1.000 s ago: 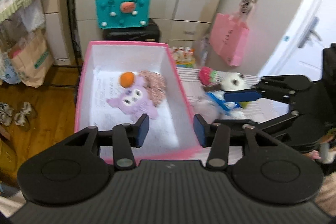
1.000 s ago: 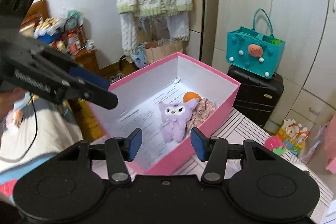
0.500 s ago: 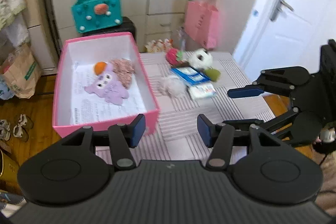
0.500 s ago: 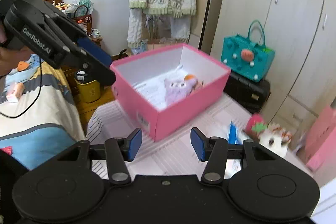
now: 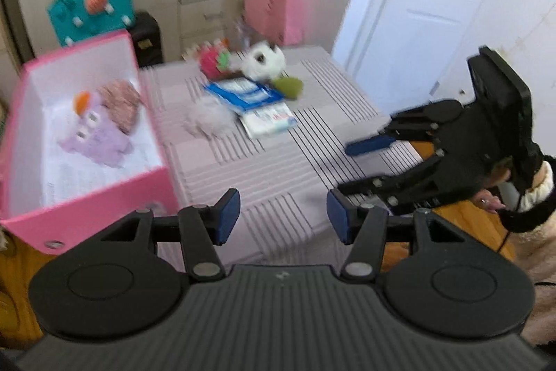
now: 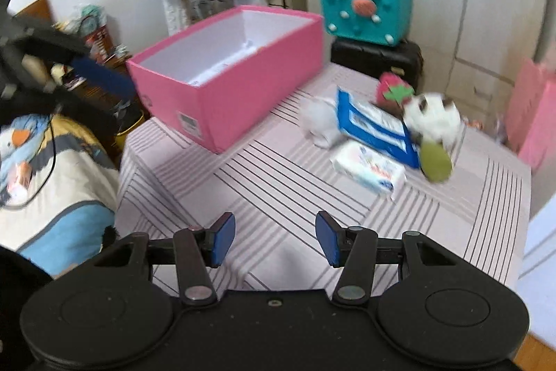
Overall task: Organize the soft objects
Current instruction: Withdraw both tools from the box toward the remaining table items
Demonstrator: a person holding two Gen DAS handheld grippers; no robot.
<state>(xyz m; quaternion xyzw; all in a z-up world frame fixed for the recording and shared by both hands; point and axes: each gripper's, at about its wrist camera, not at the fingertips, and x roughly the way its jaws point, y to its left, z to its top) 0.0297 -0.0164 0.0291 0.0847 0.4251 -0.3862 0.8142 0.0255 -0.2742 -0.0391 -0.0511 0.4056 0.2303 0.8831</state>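
The purple plush (image 5: 92, 136) and pink knit toy (image 5: 121, 103) lie inside the pink box (image 5: 104, 197). The white puff (image 5: 208, 120), panda (image 5: 262, 63) and strawberry (image 5: 210, 63) remain loose on the tabletop (image 5: 278, 162). Both claws, left (image 5: 283, 219) and right (image 6: 274, 240), have swung from over the box toward that pile, jaws apart and empty, likely for the next pick.

Both your tools empty, jaws apart

Your left tool (image 5: 283, 214) and right tool (image 6: 274, 239) tilt downward, blue pads (image 5: 227, 214) gripping nothing.
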